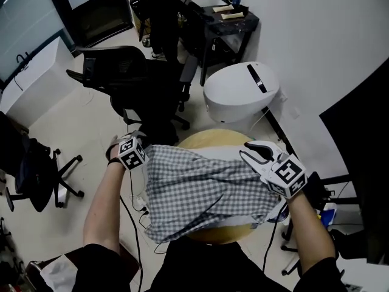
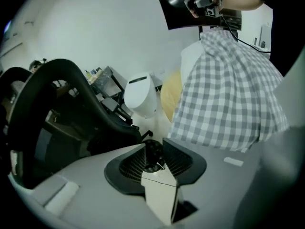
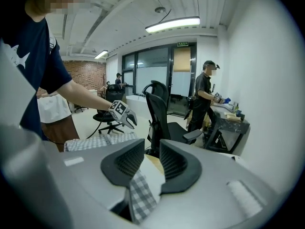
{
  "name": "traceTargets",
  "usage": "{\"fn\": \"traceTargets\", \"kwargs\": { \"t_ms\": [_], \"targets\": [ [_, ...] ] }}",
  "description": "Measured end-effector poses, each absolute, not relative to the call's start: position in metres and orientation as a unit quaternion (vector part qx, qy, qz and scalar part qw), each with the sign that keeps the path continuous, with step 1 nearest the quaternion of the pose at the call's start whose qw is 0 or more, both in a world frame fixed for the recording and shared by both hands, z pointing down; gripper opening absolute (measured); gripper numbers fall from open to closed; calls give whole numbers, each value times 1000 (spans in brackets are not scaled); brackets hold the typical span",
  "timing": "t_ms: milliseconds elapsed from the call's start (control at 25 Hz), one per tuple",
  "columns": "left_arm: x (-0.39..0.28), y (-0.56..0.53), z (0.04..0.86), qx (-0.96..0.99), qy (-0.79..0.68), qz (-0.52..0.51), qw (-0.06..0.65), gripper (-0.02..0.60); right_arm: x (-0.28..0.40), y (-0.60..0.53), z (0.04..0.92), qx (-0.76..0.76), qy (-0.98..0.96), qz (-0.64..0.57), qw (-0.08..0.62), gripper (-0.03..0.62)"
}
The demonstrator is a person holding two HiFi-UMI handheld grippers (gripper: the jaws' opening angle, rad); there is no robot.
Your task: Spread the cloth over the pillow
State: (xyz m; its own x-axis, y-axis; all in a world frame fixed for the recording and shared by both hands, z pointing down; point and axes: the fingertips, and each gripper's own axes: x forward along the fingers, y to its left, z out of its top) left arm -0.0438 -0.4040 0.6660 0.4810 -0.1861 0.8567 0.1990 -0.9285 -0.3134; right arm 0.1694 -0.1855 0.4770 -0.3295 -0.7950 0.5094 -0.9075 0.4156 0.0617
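Observation:
A grey-and-white checked cloth (image 1: 200, 190) lies draped over a white pillow (image 1: 226, 153) on a round wooden table (image 1: 206, 139). My right gripper (image 1: 256, 152) is at the cloth's right edge and shut on it. In the right gripper view a strip of the cloth (image 3: 139, 191) runs between the jaws, and from the left gripper view the cloth (image 2: 228, 89) hangs like a tent from that gripper (image 2: 204, 3). My left gripper (image 1: 124, 145) hovers at the cloth's far left corner. Its jaws (image 2: 155, 159) stand open with no cloth between them.
A black office chair (image 1: 130, 78) stands just beyond the table, with a white rounded unit (image 1: 240, 90) to its right. Farther back a person (image 1: 164, 11) stands at a black desk (image 1: 222, 17). Another chair (image 1: 36, 169) is at the left, and cables trail on the floor.

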Motion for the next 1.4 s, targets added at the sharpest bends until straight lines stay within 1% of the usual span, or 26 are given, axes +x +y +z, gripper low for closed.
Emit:
{"fn": "traceTargets", "kwargs": {
  "t_ms": [40,200,400,520,680,800,960,1160,1360,1400],
  "targets": [
    [-41,-405,650,-848,11,-494,192,106,173,-181,472,530,-806,114,237,110],
    [-26,-378,584,-871,44,-437,219,107,183,-156,452,534,-807,99,232,110],
    [-9,-291,531,-872,32,-407,271,107,182,-117,437,514,-820,68,241,110],
    [-3,-229,522,-873,23,-400,277,107,177,-87,437,497,-829,58,249,110],
    [2,-136,534,-884,-3,-393,252,107,166,-40,456,471,-841,66,257,110],
    [1,-79,555,-883,-27,-408,230,107,159,-6,476,464,-845,80,254,110],
    [3,-27,577,-879,-36,-412,237,107,148,32,508,457,-843,94,267,110],
    [0,1,615,-863,-45,-446,233,107,139,63,556,466,-823,122,300,110],
    [-11,-5,646,-841,-27,-473,260,107,128,88,597,479,-797,120,348,115],
    [-12,-8,651,-839,-23,-475,264,115,129,91,605,487,-788,117,359,119]
  ]
}}
